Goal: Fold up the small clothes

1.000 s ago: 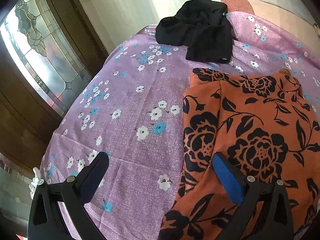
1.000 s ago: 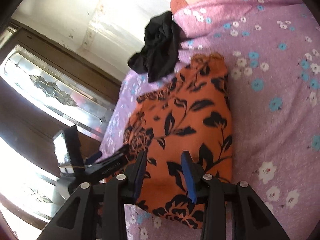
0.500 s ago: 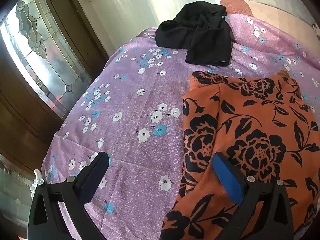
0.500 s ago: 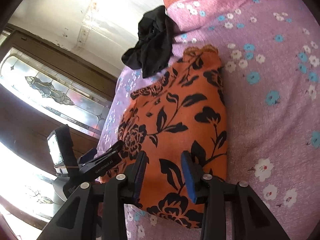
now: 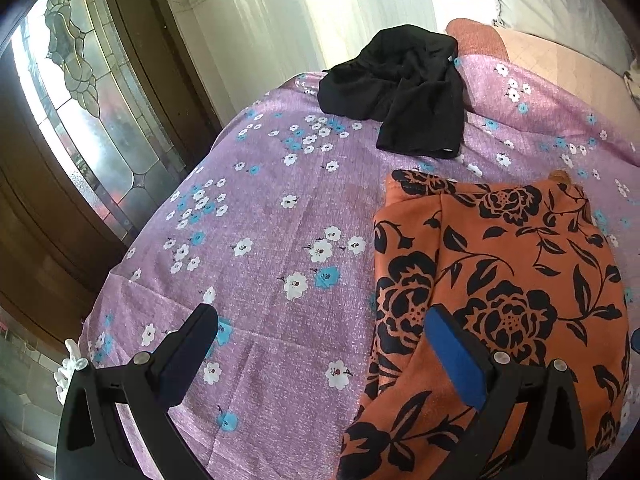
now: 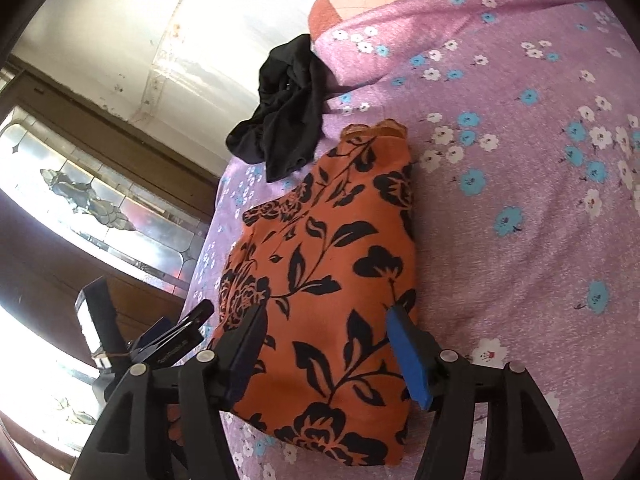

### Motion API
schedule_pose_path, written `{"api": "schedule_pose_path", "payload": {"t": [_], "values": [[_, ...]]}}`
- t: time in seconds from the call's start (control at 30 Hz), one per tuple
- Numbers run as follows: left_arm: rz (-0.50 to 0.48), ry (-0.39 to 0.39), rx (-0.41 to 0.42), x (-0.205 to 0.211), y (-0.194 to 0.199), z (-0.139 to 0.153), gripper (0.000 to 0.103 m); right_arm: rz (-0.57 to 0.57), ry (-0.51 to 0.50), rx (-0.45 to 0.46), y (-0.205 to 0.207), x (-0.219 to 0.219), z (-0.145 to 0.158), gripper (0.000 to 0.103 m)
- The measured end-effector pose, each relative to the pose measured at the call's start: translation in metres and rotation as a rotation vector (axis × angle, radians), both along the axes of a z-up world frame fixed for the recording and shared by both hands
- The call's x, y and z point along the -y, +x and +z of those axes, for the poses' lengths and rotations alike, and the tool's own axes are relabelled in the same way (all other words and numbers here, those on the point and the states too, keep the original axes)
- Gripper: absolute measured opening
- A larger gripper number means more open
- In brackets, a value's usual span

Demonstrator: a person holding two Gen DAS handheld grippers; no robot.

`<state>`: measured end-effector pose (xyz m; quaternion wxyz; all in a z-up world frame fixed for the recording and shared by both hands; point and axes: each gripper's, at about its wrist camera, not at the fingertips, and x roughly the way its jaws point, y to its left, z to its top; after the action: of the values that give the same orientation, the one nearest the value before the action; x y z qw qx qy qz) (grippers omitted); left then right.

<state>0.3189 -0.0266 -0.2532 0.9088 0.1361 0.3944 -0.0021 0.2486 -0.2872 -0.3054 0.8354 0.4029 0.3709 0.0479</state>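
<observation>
Lying folded into a compact rectangle on the purple flowered bedsheet (image 5: pixel 280 216), the orange garment with black roses (image 6: pixel 332 264) is cut off at the lower right of the left wrist view, so its near corner cannot be assessed there; the whole outline is seen only from the right wrist. The right gripper (image 6: pixel 326 350) has just been opening: its jaws are spread apart over the garment's near end, the cloth lying between them with no pad seen pressing it. The left gripper (image 5: pixel 324 360) is held wide open, one finger over bare sheet, the other over the garment's left edge, nothing clasped. A crumpled black garment (image 5: pixel 404 88) is noted at the far edge of the bed, just beyond the orange one and apart from it; its shape cannot be made out. The bed's left edge falls away toward a wooden door with leaded glass (image 5: pixel 80 92). Bare sheet is left to the left of the folded piece and, in the right wrist view, widely to its right. The left gripper's body (image 6: pixel 168 344) is partly visible at the lower left there.
</observation>
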Motion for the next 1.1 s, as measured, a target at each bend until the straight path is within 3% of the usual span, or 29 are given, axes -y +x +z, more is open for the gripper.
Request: {"api": "schedule_pose_path", "payload": {"t": [0.7,0.93,1.1], "values": [[-0.030,-0.016,-0.023,-0.002,0.003,-0.002,0.103,-0.001,0.061,-0.023,0.008,0.006,-0.017,0.068],[-0.097,-0.273,-0.242,-0.019,0.019,-0.018,0.103,0.002,0.131,-0.011,0.008,0.011,-0.022,0.078],[-0.106,-0.405,-0.347,-0.030,0.027,-0.029,0.103,-0.004,0.177,-0.042,0.011,0.013,-0.033,0.079]]}}
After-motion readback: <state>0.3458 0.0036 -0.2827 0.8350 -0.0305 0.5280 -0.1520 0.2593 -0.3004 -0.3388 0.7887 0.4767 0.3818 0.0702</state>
